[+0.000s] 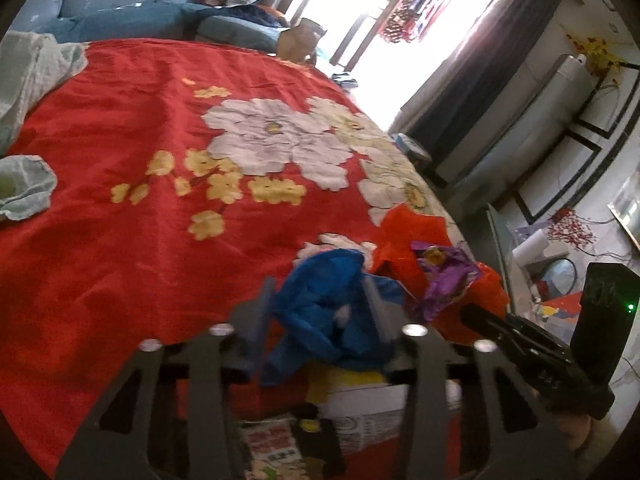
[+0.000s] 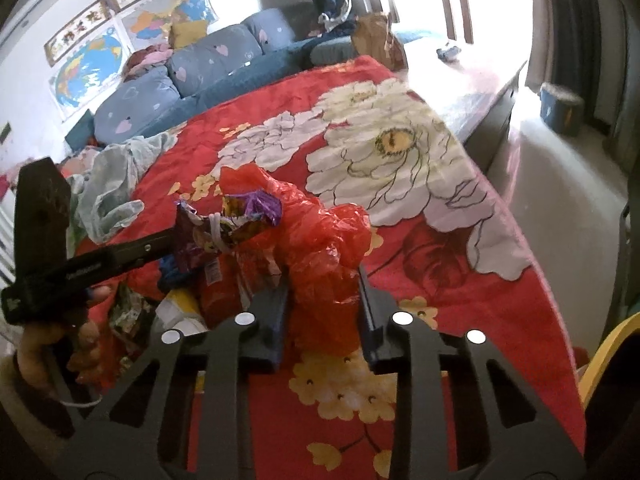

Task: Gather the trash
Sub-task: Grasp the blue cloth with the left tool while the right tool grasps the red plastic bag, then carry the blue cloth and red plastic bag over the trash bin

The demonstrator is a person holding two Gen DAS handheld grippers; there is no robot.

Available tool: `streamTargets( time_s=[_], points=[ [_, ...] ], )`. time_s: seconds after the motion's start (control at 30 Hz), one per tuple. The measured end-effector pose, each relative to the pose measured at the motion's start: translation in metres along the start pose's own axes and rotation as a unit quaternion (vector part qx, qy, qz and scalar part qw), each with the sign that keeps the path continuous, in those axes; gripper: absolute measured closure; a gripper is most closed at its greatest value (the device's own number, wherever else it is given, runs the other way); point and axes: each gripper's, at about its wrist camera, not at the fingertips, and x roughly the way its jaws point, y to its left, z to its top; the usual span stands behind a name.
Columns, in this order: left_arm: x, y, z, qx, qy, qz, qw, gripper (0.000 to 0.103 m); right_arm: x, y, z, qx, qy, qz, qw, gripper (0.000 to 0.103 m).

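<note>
On the red floral bedspread lies a heap of trash. In the left wrist view my left gripper is shut on a crumpled blue plastic bag, which fills the gap between the two fingers. Right of it lie a red plastic bag and a purple snack wrapper. In the right wrist view my right gripper is shut on the red plastic bag, one pad on each side of a bunched fold. The purple wrapper sits on top, beside the left gripper's black body.
A pale green cloth lies bunched further back on the bed, also in the left wrist view. More packets and a printed box lie under the heap. A blue sofa stands behind. The bed's edge drops to the floor.
</note>
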Motion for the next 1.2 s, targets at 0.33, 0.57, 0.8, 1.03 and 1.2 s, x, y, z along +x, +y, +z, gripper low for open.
streamTargets(
  time_s=[0.33,0.57,0.8,1.03,1.2],
  points=[
    [-0.023,-0.012,-0.003,0.029,-0.043,0.010,0.9986,0.100,-0.033,-0.008,-0.007,-0.002,-0.042,-0.048,0.998,0.084],
    [-0.065,-0.017,-0.004,0.037,-0.102,0.021,0.9939,0.100,-0.052,-0.018,-0.010,0.013,-0.059,-0.054,0.997,0.084],
    [-0.100,-0.037,-0.004,0.065,-0.146,0.020,0.9869,0.100,-0.071,-0.018,-0.009,0.012,-0.075,-0.052,0.996,0.085],
    [-0.126,-0.056,-0.005,0.079,-0.178,0.006,0.9809,0.100,-0.092,-0.014,-0.011,0.006,-0.092,-0.044,0.995,0.085],
    [-0.138,-0.066,-0.006,0.084,-0.189,-0.003,0.9783,0.100,-0.101,-0.015,-0.012,0.005,-0.098,-0.042,0.994,0.084]
  ],
)
